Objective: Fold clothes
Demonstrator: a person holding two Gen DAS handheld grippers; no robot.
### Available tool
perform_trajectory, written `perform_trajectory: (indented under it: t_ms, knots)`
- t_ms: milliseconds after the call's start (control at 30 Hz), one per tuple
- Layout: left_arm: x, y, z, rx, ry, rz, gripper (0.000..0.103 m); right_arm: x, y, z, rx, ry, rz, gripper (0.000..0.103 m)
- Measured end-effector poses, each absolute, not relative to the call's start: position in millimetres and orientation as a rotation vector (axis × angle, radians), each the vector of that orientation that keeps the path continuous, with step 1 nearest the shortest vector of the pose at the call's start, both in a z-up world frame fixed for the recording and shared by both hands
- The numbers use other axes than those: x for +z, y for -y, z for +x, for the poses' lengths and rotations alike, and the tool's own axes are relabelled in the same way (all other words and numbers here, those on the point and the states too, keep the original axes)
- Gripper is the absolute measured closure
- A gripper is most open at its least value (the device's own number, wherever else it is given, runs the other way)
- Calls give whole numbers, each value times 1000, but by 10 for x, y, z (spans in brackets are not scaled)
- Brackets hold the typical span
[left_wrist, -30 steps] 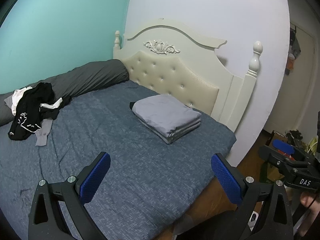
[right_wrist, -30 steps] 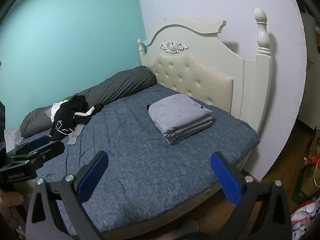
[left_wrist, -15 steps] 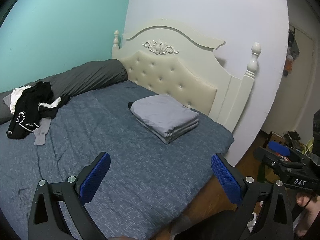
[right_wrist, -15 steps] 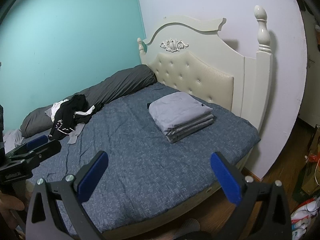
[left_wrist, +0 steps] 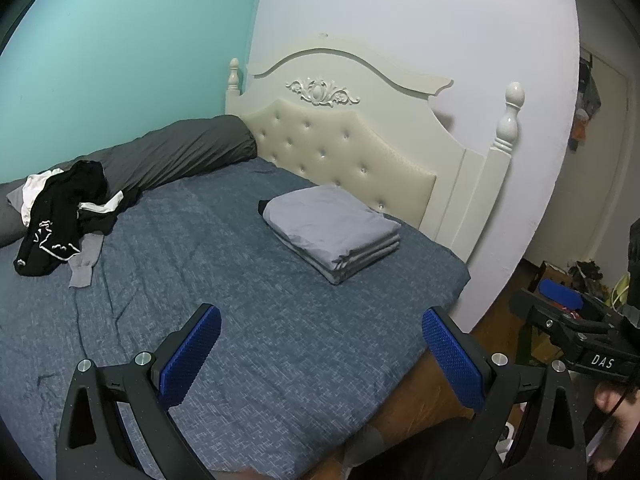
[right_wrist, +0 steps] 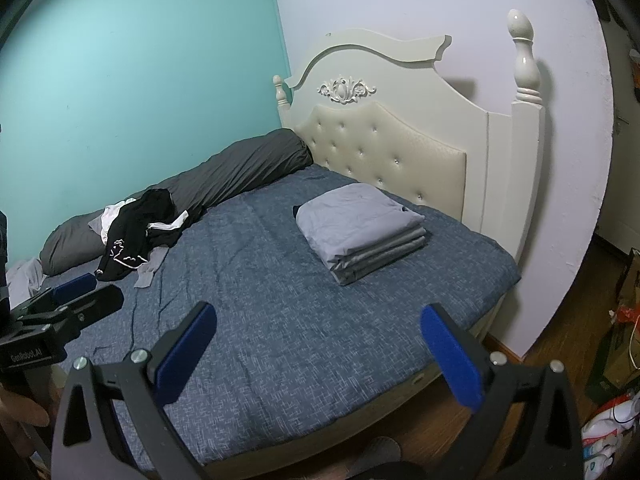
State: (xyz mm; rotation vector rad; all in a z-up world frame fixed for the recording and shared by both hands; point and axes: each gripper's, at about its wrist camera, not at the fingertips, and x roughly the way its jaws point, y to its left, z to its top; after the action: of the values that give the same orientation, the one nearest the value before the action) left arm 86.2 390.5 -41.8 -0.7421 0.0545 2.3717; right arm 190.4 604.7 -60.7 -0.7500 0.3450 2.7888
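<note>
A stack of folded grey clothes point(left_wrist: 334, 230) point(right_wrist: 362, 228) lies on the blue bedspread point(left_wrist: 224, 264) point(right_wrist: 280, 300) near the headboard. A heap of unfolded black, white and grey clothes point(left_wrist: 64, 220) point(right_wrist: 138, 236) sits at the far left by a long dark grey bolster point(left_wrist: 172, 152) point(right_wrist: 240, 168). My left gripper point(left_wrist: 320, 350) is open over the bed's near edge, holding nothing. My right gripper point(right_wrist: 318, 344) is open too, empty, above the near edge. Each gripper shows at the side of the other's view, the right gripper point(left_wrist: 560, 308) and the left gripper point(right_wrist: 74, 292).
A cream tufted headboard point(left_wrist: 360, 140) point(right_wrist: 400, 136) with posts backs the bed. A teal wall point(left_wrist: 120, 48) runs along the far side. Wooden floor point(right_wrist: 560, 340) lies to the right, with bags and clutter point(right_wrist: 616, 360) on it. A doorway point(left_wrist: 600, 152) stands at the far right.
Both views have drifted slightly back from the bed and a little to the right. Both grippers stay open; the clothes have not moved.
</note>
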Motion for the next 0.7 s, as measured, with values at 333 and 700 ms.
perform_trajectory:
  t_ms: [333, 700]
  knots:
    - [-413, -3865, 823, 2380, -43, -745, 0, -635, -6050, 1870, 2790, -351, -763, 1]
    - [-419, -3867, 820, 2359, -48, -747, 0, -646, -6057, 1859, 2790, -351, -769, 1]
